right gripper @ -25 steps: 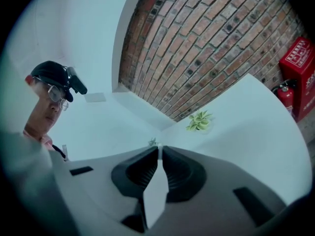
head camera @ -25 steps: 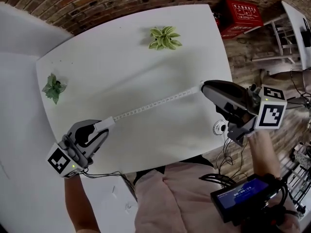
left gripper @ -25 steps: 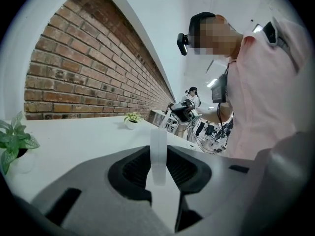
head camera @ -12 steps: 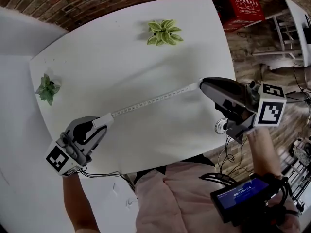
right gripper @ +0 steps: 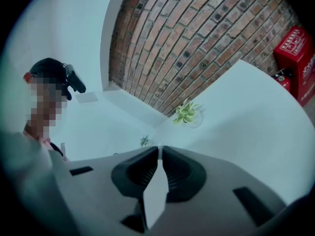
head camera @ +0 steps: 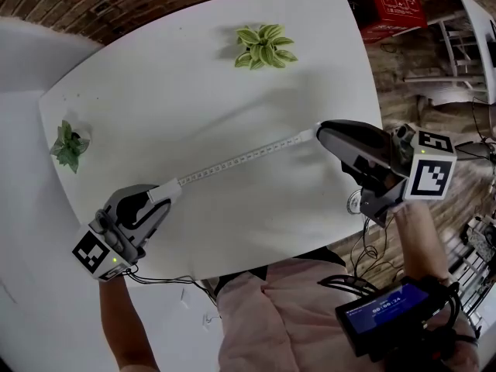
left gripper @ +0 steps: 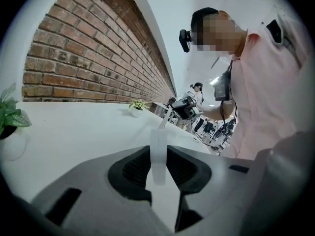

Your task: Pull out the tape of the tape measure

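A white tape (head camera: 240, 160) stretches taut above the white table (head camera: 178, 91), running from lower left to right. My left gripper (head camera: 168, 191) is at the table's near left edge, shut on the white tape measure case (left gripper: 158, 157), which fills the gap between its jaws. The tape (left gripper: 164, 122) runs from it toward the right gripper (left gripper: 183, 105). My right gripper (head camera: 318, 133), near the table's right edge, is shut on the tape's end (right gripper: 159, 151), a thin white strip pinched between its nearly closed jaws.
A green pot plant (head camera: 265, 46) stands at the table's far side, and a smaller plant (head camera: 67, 144) at its left edge. A small round white object (head camera: 353, 202) lies by the right gripper. A red crate (head camera: 393, 9) and cables sit on the floor to the right.
The head view has shifted a little, so the table and plants sit higher and further left. Both grippers keep their grips, and the tape looks about the same length.
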Tool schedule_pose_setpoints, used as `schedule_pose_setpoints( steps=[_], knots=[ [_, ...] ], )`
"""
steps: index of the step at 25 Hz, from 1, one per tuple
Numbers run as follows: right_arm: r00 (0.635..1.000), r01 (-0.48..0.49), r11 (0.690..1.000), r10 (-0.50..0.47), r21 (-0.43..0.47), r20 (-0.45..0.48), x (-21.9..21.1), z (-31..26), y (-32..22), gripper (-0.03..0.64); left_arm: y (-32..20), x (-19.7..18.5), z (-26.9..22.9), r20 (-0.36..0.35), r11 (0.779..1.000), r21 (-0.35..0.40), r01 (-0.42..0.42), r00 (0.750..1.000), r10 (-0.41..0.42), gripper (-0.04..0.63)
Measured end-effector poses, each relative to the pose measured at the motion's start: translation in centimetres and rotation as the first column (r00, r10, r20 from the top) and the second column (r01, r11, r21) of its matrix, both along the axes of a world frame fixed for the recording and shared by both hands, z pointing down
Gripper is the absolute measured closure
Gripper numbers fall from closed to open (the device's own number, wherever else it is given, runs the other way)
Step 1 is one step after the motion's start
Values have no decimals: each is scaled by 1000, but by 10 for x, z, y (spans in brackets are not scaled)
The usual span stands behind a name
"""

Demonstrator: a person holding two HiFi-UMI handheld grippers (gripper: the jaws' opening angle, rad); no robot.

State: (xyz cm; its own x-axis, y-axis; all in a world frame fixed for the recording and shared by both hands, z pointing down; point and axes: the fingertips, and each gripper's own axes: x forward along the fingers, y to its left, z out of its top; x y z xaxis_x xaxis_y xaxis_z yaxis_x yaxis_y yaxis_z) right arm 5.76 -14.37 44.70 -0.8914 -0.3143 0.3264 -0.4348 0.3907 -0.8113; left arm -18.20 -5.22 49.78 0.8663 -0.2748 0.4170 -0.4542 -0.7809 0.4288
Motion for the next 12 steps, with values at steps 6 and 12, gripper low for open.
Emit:
schedule_pose_setpoints(
  steps=[6,12],
  knots=[
    [1000,-2,1000,2,-15,-2,-2,12,-4,580,-3,-2,11,12,1000,-21,-6,1000,6,491],
    [1000,-7,999,6,-40,-7,-3,25,-4,580,-7,-3,19,16,999,-48,-9,1000,10,491]
  ],
)
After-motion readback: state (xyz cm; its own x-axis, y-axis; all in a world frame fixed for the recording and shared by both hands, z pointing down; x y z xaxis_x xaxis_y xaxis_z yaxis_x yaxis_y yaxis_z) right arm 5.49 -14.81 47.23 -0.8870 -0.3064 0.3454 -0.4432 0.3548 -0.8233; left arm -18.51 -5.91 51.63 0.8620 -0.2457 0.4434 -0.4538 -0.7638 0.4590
